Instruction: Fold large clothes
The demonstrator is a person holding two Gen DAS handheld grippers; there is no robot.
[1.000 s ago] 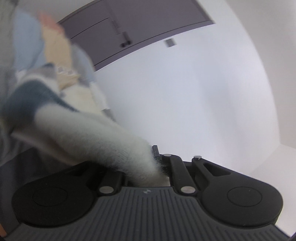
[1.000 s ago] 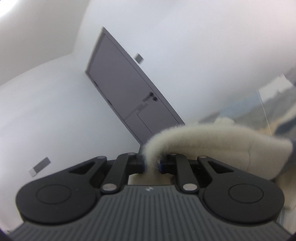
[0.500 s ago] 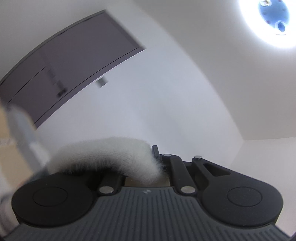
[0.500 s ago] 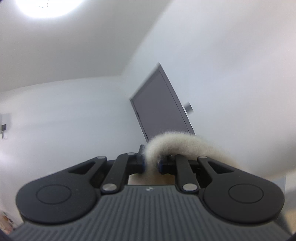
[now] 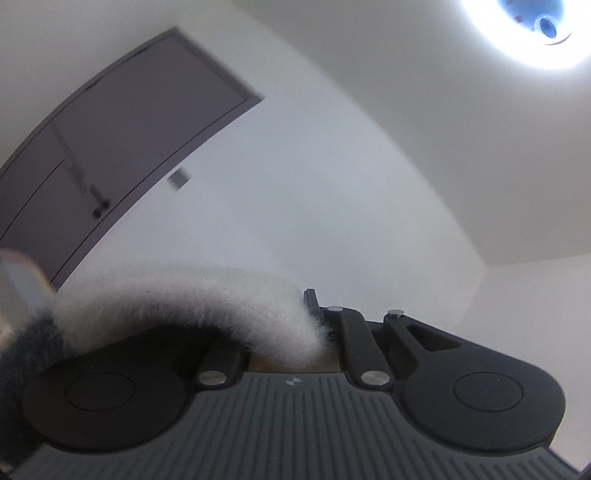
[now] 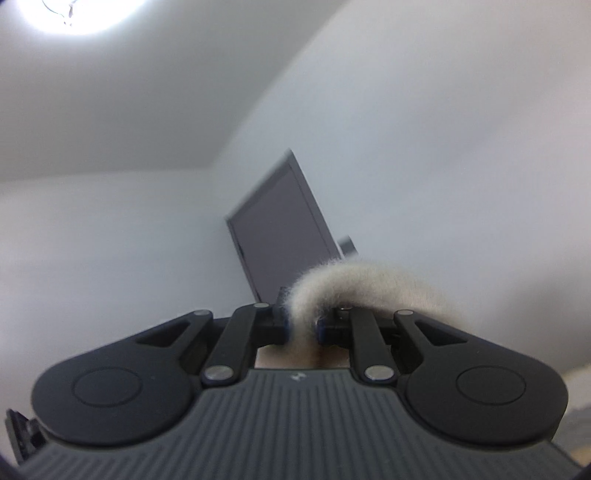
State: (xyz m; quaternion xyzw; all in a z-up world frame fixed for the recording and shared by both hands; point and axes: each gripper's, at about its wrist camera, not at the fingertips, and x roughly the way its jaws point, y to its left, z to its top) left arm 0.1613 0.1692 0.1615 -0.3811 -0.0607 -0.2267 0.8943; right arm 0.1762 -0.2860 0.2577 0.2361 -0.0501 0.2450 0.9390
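A fuzzy white garment (image 5: 192,306) with a dark grey band at the far left arcs out of my left gripper (image 5: 295,339), which is shut on its edge. In the right wrist view the same fuzzy cream garment (image 6: 354,284) curls up from my right gripper (image 6: 301,328), whose jaws are shut on it, and trails off to the right. Both grippers are raised and tilted up toward the ceiling. The rest of the garment hangs below, out of view.
A dark grey door (image 5: 110,155) and white walls fill the left wrist view, with a bright ceiling lamp (image 5: 535,29) at the top right. The right wrist view shows the door (image 6: 280,236) and the lamp (image 6: 81,11).
Both grippers have swung upward with the garment, from facing the bed and the door to facing the ceiling. The pile of clothes has dropped out of both views.
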